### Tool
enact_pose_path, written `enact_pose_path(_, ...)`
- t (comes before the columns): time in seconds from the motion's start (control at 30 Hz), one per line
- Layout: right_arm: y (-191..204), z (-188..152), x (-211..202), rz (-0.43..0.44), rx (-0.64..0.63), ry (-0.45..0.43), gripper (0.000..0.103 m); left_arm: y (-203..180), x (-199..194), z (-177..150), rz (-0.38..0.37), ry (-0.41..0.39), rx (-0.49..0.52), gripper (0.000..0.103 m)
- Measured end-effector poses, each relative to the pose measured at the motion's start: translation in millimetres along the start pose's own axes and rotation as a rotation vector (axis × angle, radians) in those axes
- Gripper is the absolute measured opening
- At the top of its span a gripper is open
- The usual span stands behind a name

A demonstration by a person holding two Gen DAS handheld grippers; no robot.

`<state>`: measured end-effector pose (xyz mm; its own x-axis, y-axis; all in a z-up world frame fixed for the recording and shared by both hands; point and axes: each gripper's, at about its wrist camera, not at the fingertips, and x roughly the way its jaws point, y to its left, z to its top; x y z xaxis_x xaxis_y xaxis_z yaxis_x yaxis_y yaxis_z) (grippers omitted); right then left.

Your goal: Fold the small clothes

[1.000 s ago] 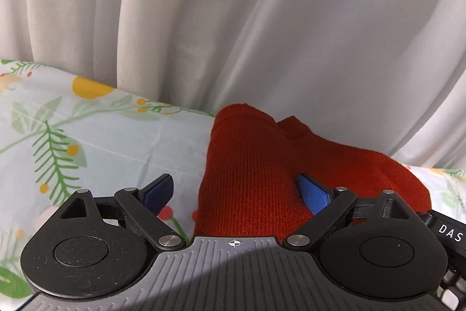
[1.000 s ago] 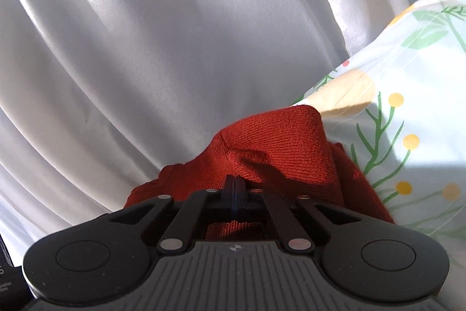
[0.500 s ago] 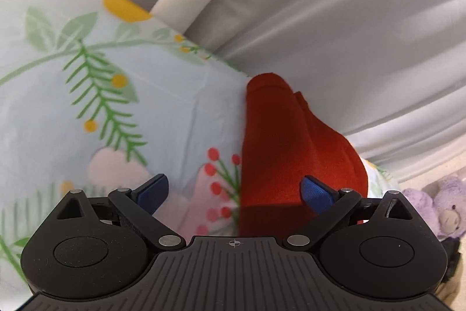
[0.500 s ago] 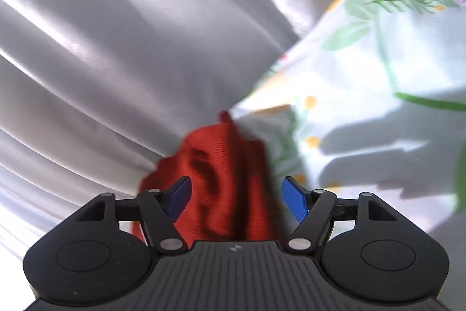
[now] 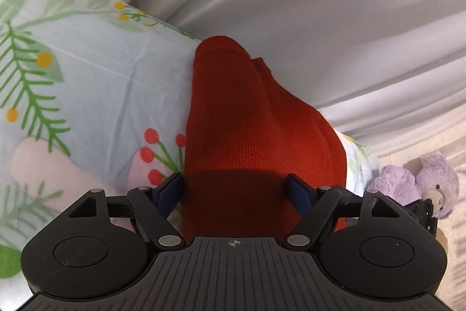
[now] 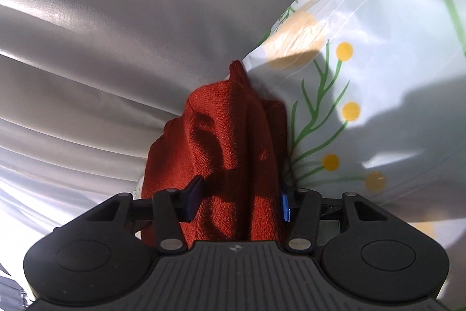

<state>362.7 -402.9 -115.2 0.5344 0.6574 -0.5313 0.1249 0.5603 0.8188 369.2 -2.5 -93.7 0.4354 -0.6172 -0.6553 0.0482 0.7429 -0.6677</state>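
**One red knit garment between two spread grippers**

One red knit garment (image 5: 247,130) lies folded on the floral sheet (image 5: 96,95), at its far edge against the white curtain (image 5: 335,5). Its near end is hidden behind each gripper's black body, so the full outline cannot be made out, nor what kind of garment it is.

Two grippers show, one per view. The left gripper (image 5: 237,193) has its fingers (image 5: 170,190) spread wide on either side of the cloth; the left blue pad sits just beside the garment's left edge and the right pad lies over the red knit, clamping nothing. The right gripper (image 6: 238,198) also has its fingers (image 6: 193,194) parted with the bunched cloth between them; whether the pads press the knit cannot be told, as the right pad is seen only edge-on.

One purple teddy bear (image 5: 419,182) sits at the right edge of the left wrist view, partly cut off behind the gripper. Sunlight and hard shadows fall over the sheet in the right wrist view. No readable writing appears on either gripper, only a small cross mark.
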Motion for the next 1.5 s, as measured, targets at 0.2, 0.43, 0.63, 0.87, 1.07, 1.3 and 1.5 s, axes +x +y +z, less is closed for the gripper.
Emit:
enact_pose_path(0.2,-3,4,10,0.036,0.010,0.024,0.046,-7,5,2,0.020,0.001,0.016,0.080)
enact_pose_path(0.43,3,3,22,0.035,-0.024,0.037,0.041,-5,3,2,0.039,-0.007,0.017,0.068)
enact_pose_path(0.63,13,-2,19,-0.002,-0.066,0.011,0.037,-7,0,-2,0.030,-0.035,0.018,0.053)
enact_pose_path(0.87,38,-10,7,0.006,-0.121,-0.025,0.032,-17,-14,-6,0.014,-0.060,0.053,0.048)
enact_pose_path(1.07,76,-28,-3,0.012,-0.204,-0.036,0.025,-35,-41,-10,-0.008,-0.079,0.099,0.048)
enact_pose_path(1.3,113,-60,4,0.027,-0.267,0.026,0.024,-39,-81,-24,0.037,-0.090,0.132,0.048)
enact_pose_path(1.5,132,-95,18,0.065,-0.244,0.115,0.024,-20,-129,-50,0.103,-0.090,0.095,0.048)
